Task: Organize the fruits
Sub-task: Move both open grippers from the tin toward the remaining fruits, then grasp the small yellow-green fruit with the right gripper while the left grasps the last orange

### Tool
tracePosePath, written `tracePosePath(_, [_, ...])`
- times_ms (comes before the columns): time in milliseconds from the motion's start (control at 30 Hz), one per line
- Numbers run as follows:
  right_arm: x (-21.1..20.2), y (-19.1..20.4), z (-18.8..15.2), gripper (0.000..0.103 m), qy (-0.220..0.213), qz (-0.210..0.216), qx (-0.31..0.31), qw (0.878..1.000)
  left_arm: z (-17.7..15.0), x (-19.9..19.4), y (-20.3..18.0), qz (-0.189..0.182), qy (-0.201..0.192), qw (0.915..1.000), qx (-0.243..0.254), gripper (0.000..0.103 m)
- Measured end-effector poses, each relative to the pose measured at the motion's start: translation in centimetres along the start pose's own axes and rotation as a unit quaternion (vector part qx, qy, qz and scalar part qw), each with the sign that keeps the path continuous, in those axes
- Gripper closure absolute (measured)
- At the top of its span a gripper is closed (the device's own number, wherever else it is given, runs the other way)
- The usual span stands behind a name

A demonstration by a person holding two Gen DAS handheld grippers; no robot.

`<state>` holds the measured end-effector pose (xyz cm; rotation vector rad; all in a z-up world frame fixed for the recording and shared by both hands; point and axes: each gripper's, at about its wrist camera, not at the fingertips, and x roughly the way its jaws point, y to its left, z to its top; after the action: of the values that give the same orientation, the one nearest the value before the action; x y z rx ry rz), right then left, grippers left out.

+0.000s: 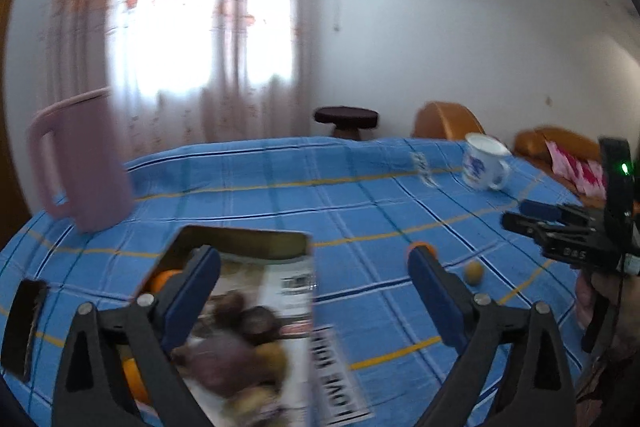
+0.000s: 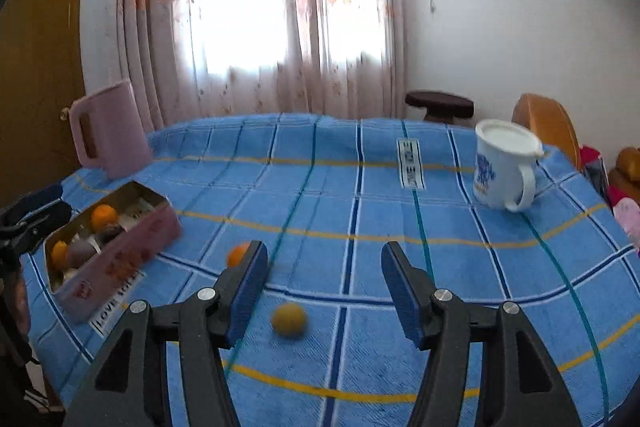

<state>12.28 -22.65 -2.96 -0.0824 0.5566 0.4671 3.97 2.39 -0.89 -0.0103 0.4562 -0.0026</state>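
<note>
Both jaws gape, empty: left gripper [image 1: 314, 259] over the blurred tin [image 1: 240, 307]; right gripper [image 2: 324, 259] frames a yellow fruit [image 2: 289, 319] (orange fruit [image 2: 237, 254] half-hidden by its left finger).

Left hand-held gripper [image 1: 314, 263]: jaws wide apart, nothing between pads, held low over bench [image 1: 360, 187], left finger above tin [image 2: 116, 247], pointing toward far bench edge.

Right hand-held gripper [image 2: 324, 265]: jaws wide apart, empty, low over bench, well right of tin, aimed forward. Hand [image 1: 600, 299] grips its handle, partly seen at frame edge.
</note>
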Motion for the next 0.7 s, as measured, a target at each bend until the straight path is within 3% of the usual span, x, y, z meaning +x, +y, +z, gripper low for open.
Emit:
tracePosePath(200, [3.1, 2.2, -0.9, 0.044, 0.067, 0.020, -0.036, 0.997, 0.4, 3.0, -3.7, -0.019, 0.035, 0.9986, 0.036, 0.006])
tracePosePath(333, [5.4, 2.4, -1.3, 0.058, 0.115, 0.021, -0.039, 0.992, 0.5, 4.5, -4.8, -0.018, 0.051, 0.9973, 0.048, 0.006])
tracePosePath(400, [5.7, 2.2, -1.4, 0.070, 0.123, 0.025, -0.037, 0.991, 0.6, 5.2, -5.3, -0.018, 0.059, 0.9966, 0.054, 0.006])
tracePosePath(700, [5.2, 2.4, -1.8, 0.076, 0.124, 0.048, -0.043, 0.990, 1.1, 7.9, -7.3, -0.028, 0.087, 0.9938, 0.063, 0.006])
